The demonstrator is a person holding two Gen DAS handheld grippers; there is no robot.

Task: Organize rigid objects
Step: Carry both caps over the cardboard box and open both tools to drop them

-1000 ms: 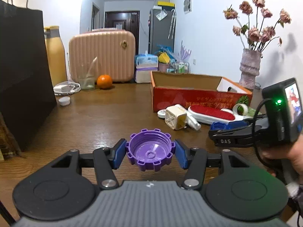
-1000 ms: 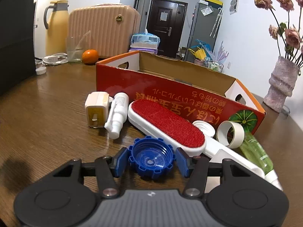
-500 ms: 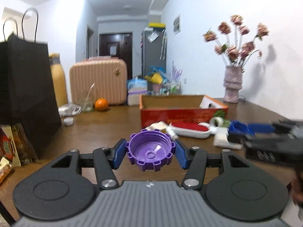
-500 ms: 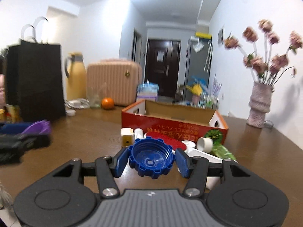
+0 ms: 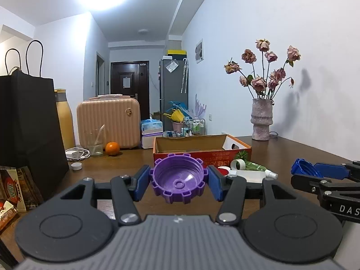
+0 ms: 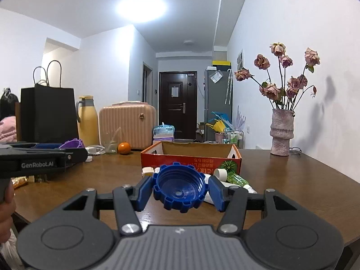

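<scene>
Left gripper (image 5: 178, 183): clamped on purple cap (image 5: 178, 177), held above the table (image 5: 126, 164). Right gripper (image 6: 178, 193): clamped on blue cap (image 6: 180, 187), likewise aloft. Red cardboard box (image 6: 191, 159): open-topped, contents not visible. Vase (image 6: 282, 132): holds dried roses (image 6: 285, 76).

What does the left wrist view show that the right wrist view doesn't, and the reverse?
Only the left wrist view: the purple cap's open inside in the left gripper, and snack packets beside the black bag. Only the right wrist view: the blue cap's inside in the right gripper, and the person's left hand. Both: the red cardboard box, orange and vase of roses.
</scene>
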